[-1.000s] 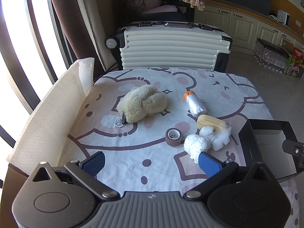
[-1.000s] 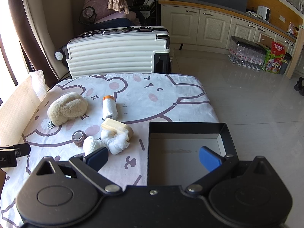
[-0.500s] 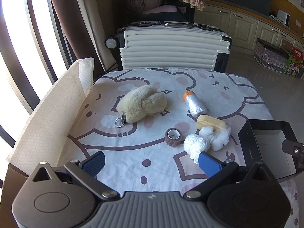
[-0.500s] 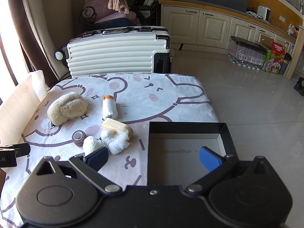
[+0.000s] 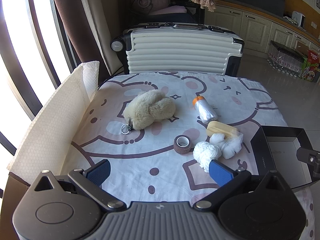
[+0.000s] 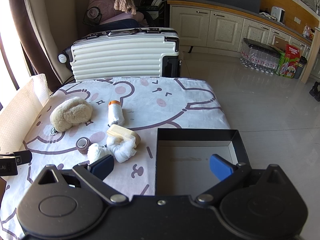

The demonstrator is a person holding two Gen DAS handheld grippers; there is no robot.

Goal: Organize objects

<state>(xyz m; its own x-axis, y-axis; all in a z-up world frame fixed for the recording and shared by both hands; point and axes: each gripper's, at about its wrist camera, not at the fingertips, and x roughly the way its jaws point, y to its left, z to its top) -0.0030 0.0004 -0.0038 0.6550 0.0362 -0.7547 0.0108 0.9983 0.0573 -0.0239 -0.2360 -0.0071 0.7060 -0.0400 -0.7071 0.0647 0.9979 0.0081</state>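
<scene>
On the surface [image 5: 140, 160], covered by a cloth with a cartoon bear print, 6 small things lie loose, none in the box. Far left of the group: a cream plush keychain [image 5: 150, 110], its metal ring [image 5: 125, 129] pointing to the near edge. To its right, apart from it, a small roll of plastic bags with an orange cap [image 5: 204, 110], lying on its side. Nearer, a tight cluster: a yellow sponge [image 5: 220, 129], a bundle of white gauze [image 5: 228, 145] touching it, a ball of white yarn [image 5: 206, 154] against the gauze, and a brown tape roll [image 5: 182, 144] standing on its end just beside the yarn.

Black box [image 6: 197, 138], lidless, sits at the right near corner of the surface, nothing inside. It lies just right of the cluster, not touching.

Left hand-held gripper [image 5: 158, 170]: released, blue pads wide apart, grasping nothing, hovering over bare cloth at the near edge. Its right pad [image 5: 220, 172] overlaps the yarn in the left wrist view; contact cannot be told.

Right hand-held gripper [image 6: 161, 167]: released too, nothing between the pads, spread over the box's left wall, 1 pad over the cloth, 1 over the box interior.

White paper sheet [image 5: 50, 124] stands along the left edge. White ribbed suitcase [image 6: 124, 54] lies behind the far edge.
</scene>
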